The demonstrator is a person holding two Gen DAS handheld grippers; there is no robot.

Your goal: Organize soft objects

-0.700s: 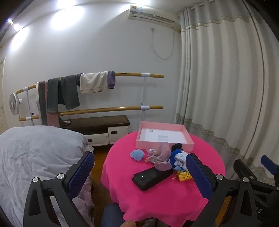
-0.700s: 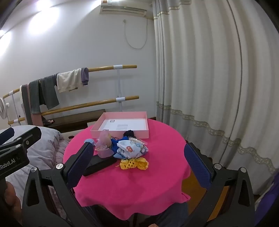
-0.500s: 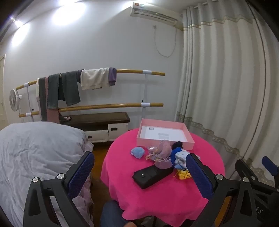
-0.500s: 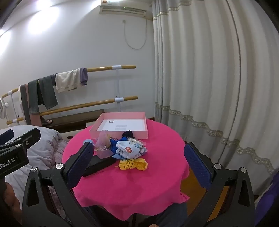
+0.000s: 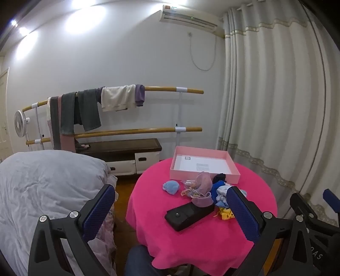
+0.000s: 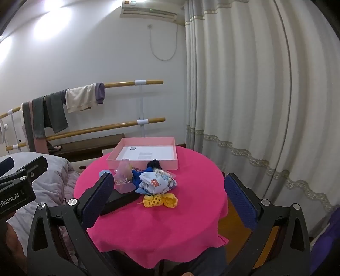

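Both tongs spread wide, left tongs [image 5: 170, 214], right tongs [image 6: 170, 201], soft pile [image 6: 155, 182] on pink table [image 6: 170, 229]

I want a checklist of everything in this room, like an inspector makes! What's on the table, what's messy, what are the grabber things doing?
Surface: round table under a bright pink cloth, lying smooth.
Job's things: pile of small soft fabric items, yellow crocheted piece, light blue knitted piece set apart; shallow pink box holds only a white liner.
Clutter: flat black case under the pile's edge.
Grippers: left gripper and right gripper both open, short of the table, nothing between the fingers.
Cables: white cord hanging below the wall air conditioner.
Surroundings: clothes on wooden rails, grey bedding, pale curtain.
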